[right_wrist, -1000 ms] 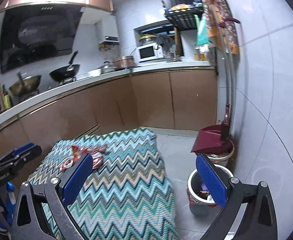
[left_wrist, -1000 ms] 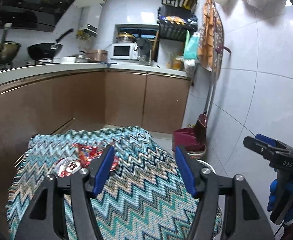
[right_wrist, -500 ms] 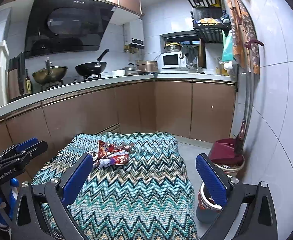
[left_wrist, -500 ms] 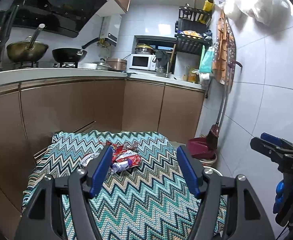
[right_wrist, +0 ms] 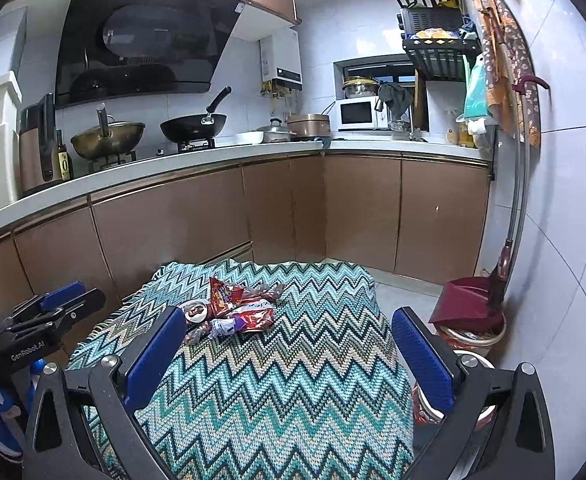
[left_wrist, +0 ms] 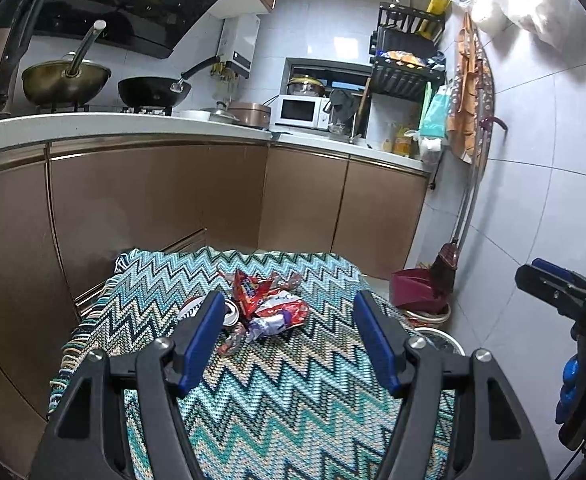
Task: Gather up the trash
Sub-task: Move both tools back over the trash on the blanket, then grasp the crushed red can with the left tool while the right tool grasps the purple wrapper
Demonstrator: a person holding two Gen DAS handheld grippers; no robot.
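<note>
Left wrist view: left gripper point(left_wrist: 289, 344) hangs over a desk point(left_wrist: 293, 408) covered with a zigzag cloth, fingers point(left_wrist: 203, 336) spread apart, nothing between them. The trash pile point(left_wrist: 267, 308) lies on the far-left part of the cloth, just beyond the left finger: red snack wrappers, a purple-white wrapper and a crushed can point(left_wrist: 229, 314) with its open top facing up. All pieces touch or overlap each other.

Right of the desk on the floor stands a round bin point(left_wrist: 439, 340), mostly hidden behind the right finger; contents not readable here. Farther back by the wall a maroon dustpan point(left_wrist: 417, 288) sits on a basin with a broom point(left_wrist: 447, 264) leaning in it. The right gripper point(left_wrist: 561, 292) shows at the right edge, held by a blue-gloved hand point(left_wrist: 573, 388).

Right wrist view: right gripper point(right_wrist: 289, 352) also released, fingers point(right_wrist: 155, 356) wide, empty, above the near half of the cloth. Trash pile point(right_wrist: 239, 308) sits far-left on the desk point(right_wrist: 293, 380), can point(right_wrist: 197, 311) at its left side. The bin point(right_wrist: 433, 412) is low right, behind the right finger; something red is inside, rest hidden. Dustpan point(right_wrist: 469, 300) rests on a basin near the right wall. Left gripper point(right_wrist: 53, 312) is visible at the left edge.

Far counter carries a wok point(right_wrist: 107, 138), a black pan point(right_wrist: 193, 126), a lidded pot point(right_wrist: 275, 132) and a microwave point(right_wrist: 357, 114); pot contents cannot be seen.
</note>
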